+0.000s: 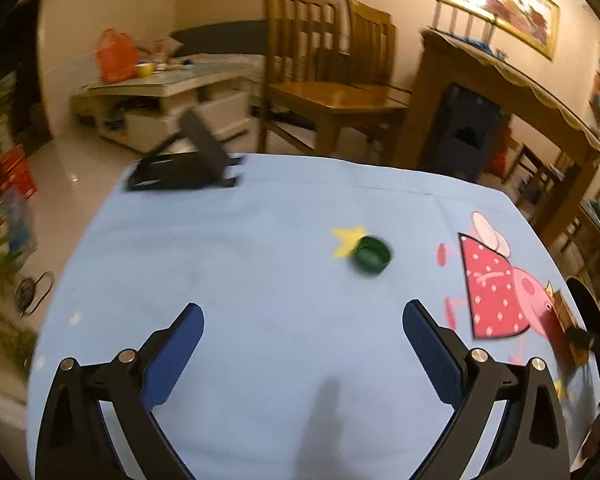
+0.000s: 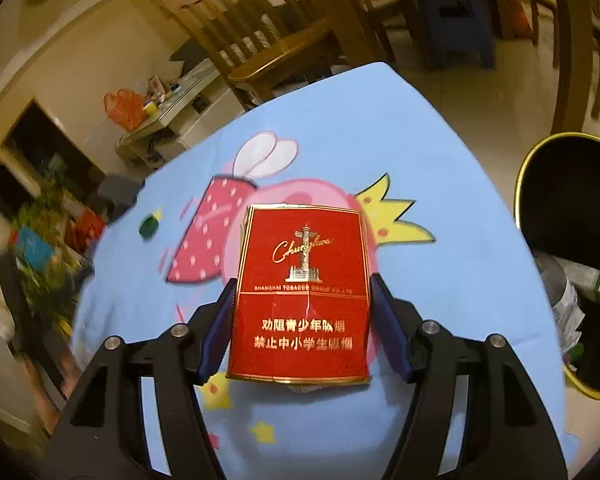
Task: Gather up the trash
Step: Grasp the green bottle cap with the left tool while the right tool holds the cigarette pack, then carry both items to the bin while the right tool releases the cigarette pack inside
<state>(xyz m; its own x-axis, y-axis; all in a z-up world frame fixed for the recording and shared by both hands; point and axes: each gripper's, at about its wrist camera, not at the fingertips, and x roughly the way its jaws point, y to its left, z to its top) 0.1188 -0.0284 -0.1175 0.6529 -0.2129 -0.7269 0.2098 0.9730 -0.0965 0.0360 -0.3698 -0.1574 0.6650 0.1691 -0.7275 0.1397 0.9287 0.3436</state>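
Right gripper (image 2: 302, 300): blue pads pressed on both long sides of a red pack (image 2: 300, 296), gripped at its lower half. Pack held clear above the cloth (image 2: 440, 152), printed face toward the camera, long axis running straight away from the gripper along its fingers; top edge farthest out, bottom edge nearest the jaws' base. Gold lettering reads upright in the right wrist view.

Left gripper (image 1: 303, 336): jaws spread wide, nothing between the pads. Blue cloth only beneath them. Green cap (image 1: 373, 255) lies ahead and a little right of the fingertips, well apart from them, hollow side up, touching a yellow star print. Same cap shows small and blurred at left in the right wrist view.

Bin (image 2: 520, 184): black, yellow rim, standing on the floor just beside the table's right edge, right of the held pack. Inside it, crumpled clear plastic and a white wrapper with green print; more I cannot make out.

Far left corner of cloth: black stand (image 1: 184, 164), blurred.
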